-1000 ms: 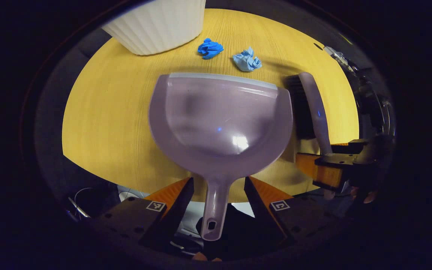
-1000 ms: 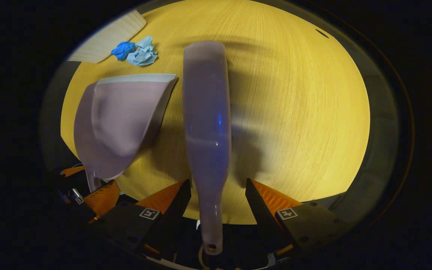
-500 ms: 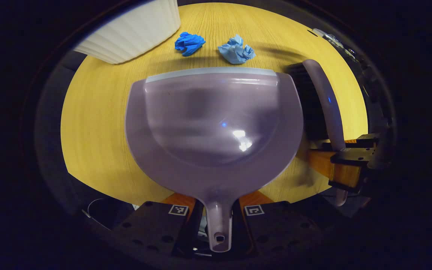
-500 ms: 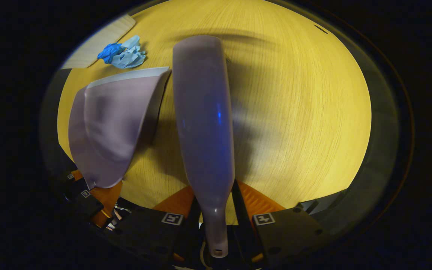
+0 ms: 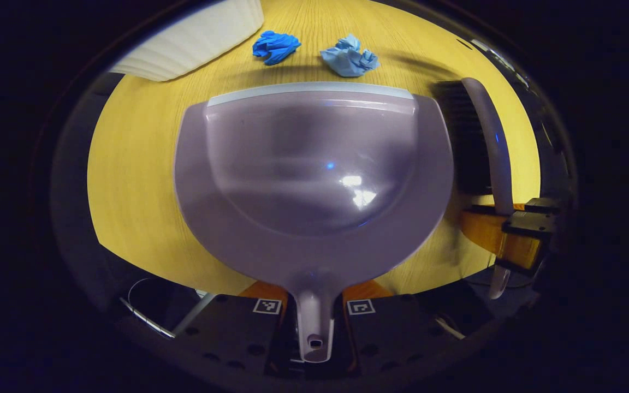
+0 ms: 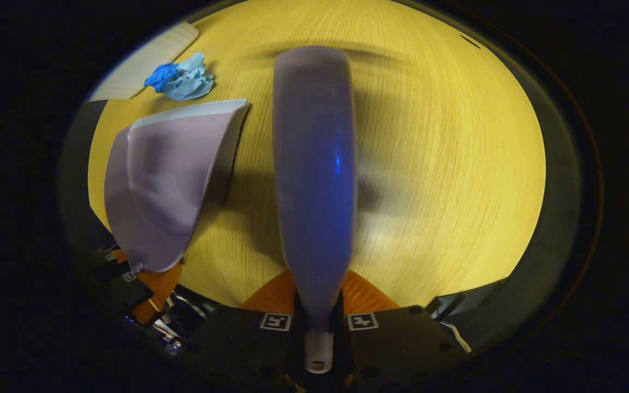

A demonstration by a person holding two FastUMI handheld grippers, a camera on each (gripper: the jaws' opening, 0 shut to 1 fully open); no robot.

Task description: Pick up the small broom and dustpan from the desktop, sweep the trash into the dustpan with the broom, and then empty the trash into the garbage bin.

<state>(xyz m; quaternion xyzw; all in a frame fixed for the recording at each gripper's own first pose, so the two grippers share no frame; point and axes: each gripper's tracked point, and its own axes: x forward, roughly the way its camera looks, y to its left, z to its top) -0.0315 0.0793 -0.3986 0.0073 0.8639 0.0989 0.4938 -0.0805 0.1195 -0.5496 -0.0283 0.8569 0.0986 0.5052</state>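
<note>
While the dustpan (image 5: 314, 174) sits flat on the yellow wood table (image 5: 140, 164), its handle runs straight back into the left gripper (image 5: 314, 314), whose jaws are clamped on that handle from both sides. The pan's long axis points away from the camera, with the pale front lip facing the two crumpled blue wads, a dark blue wad (image 5: 275, 46) and a light blue wad (image 5: 349, 56). They lie just past the lip, apart from it, with a strip of bare table between. A white ribbed bin (image 5: 194, 35) stands at the far left, near the dark wad.

Just beside the pan on its right is the broom (image 6: 314, 164), bristles toward the pan in the left gripper view. Its long axis runs parallel to the pan's handle, head pointing away, and the right gripper (image 6: 319, 322) has its jaws closed tight on the narrow handle end. Right of the broom the table is open wood out to its curved edge.
</note>
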